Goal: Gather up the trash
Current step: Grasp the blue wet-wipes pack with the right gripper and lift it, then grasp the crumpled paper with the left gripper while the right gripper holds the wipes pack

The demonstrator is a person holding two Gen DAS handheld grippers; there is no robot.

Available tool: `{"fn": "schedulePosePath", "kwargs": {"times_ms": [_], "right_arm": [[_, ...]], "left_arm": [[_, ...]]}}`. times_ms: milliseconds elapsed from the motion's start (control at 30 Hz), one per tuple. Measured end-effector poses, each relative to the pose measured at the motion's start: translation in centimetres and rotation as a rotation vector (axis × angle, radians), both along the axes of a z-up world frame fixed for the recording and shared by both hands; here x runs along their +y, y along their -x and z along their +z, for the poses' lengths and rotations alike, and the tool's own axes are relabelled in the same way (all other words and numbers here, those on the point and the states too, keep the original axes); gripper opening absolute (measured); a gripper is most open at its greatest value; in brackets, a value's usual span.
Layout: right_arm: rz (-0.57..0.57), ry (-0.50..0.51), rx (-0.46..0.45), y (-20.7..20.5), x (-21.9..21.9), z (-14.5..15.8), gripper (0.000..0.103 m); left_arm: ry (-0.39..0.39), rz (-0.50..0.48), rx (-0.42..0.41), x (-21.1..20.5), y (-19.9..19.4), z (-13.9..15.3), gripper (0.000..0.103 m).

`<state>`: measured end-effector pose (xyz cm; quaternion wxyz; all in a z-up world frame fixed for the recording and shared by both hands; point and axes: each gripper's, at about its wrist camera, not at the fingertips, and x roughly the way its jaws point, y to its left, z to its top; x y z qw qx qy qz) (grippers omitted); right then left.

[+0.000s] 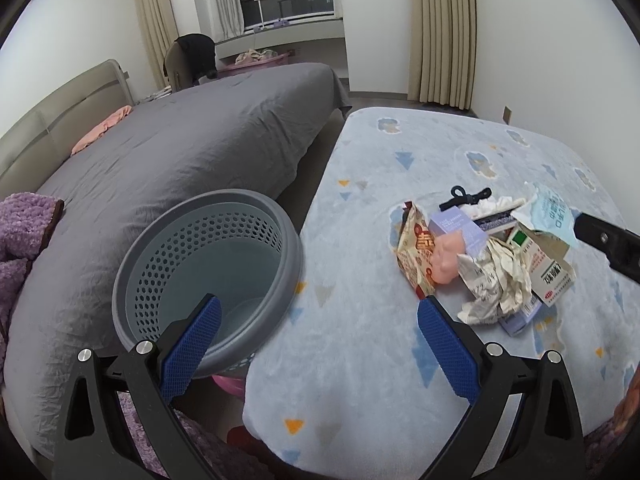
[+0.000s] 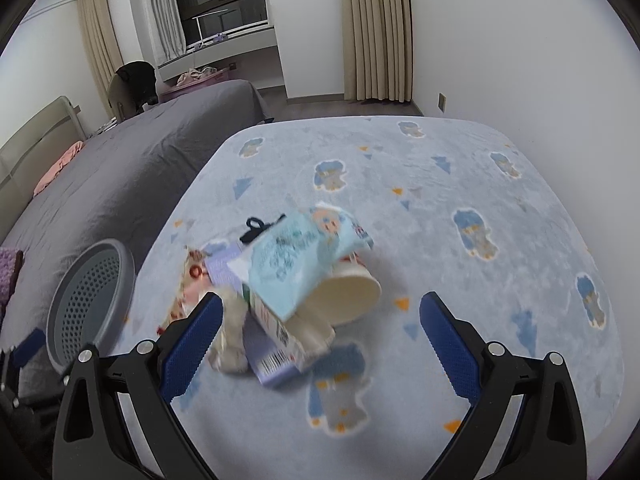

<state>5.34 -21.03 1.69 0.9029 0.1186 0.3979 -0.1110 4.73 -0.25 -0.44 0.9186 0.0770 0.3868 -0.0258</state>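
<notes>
A heap of trash [image 1: 486, 256] lies on a pale blue patterned blanket [image 1: 360, 320]: a snack wrapper [image 1: 414, 248], crumpled paper [image 1: 494, 284], a lilac box [image 1: 460, 228], a medicine carton [image 1: 554, 276] and a light blue packet [image 1: 550, 216]. A grey perforated bin [image 1: 208, 276] stands left of the blanket, and nothing shows inside it. My left gripper [image 1: 318, 316] is open between bin and heap, holding nothing. In the right wrist view the same heap [image 2: 288, 292] includes a paper cup [image 2: 352, 292] on its side. My right gripper [image 2: 320, 312] is open just short of the heap, touching nothing.
A bed with a grey cover [image 1: 180, 152] runs along the left, with a pink cloth [image 1: 102, 130] and a purple blanket [image 1: 20, 232] on it. A black clip [image 1: 464, 196] lies behind the heap. The bin [image 2: 92, 304] shows at the left of the right wrist view.
</notes>
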Motion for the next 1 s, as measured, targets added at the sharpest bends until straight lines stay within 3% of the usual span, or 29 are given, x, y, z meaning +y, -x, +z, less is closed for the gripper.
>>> {"fn": "schedulePosePath", "kwargs": {"times_ms": [300, 500, 733, 800, 833, 867, 1000], "right_arm": [[-0.070, -0.018, 0.110, -6.2, -0.2, -1.8, 0.094], [-0.111, 0.002, 0.163, -7.4, -0.6, -3.2, 0.094], [-0.100, 0.004, 0.154, -7.1, -1.0, -3.4, 0.093], [-0.094, 0.008, 0.144, -6.8, -1.1, -3.2, 0.083], [-0.090, 0.010, 0.148, -6.7, -1.1, -3.2, 0.068], [-0.084, 0.007, 0.153, -6.8, -1.2, -3.2, 0.064], [-0.060, -0.003, 0.127, -6.1, -1.4, -2.8, 0.063]], "left_arm": [[0.028, 0.021, 0.007, 0.8, -1.7, -0.5, 0.096], [0.030, 0.025, 0.034, 1.1, -2.5, -1.2, 0.096], [0.037, 0.014, 0.045, 1.2, -2.8, -1.6, 0.096], [0.049, 0.008, 0.041, 1.3, -2.7, -1.5, 0.097], [0.054, 0.006, 0.041, 1.3, -2.7, -1.5, 0.097], [0.057, 0.002, 0.038, 1.3, -2.6, -1.4, 0.097], [0.065, -0.008, 0.037, 1.1, -2.4, -1.3, 0.097]]}}
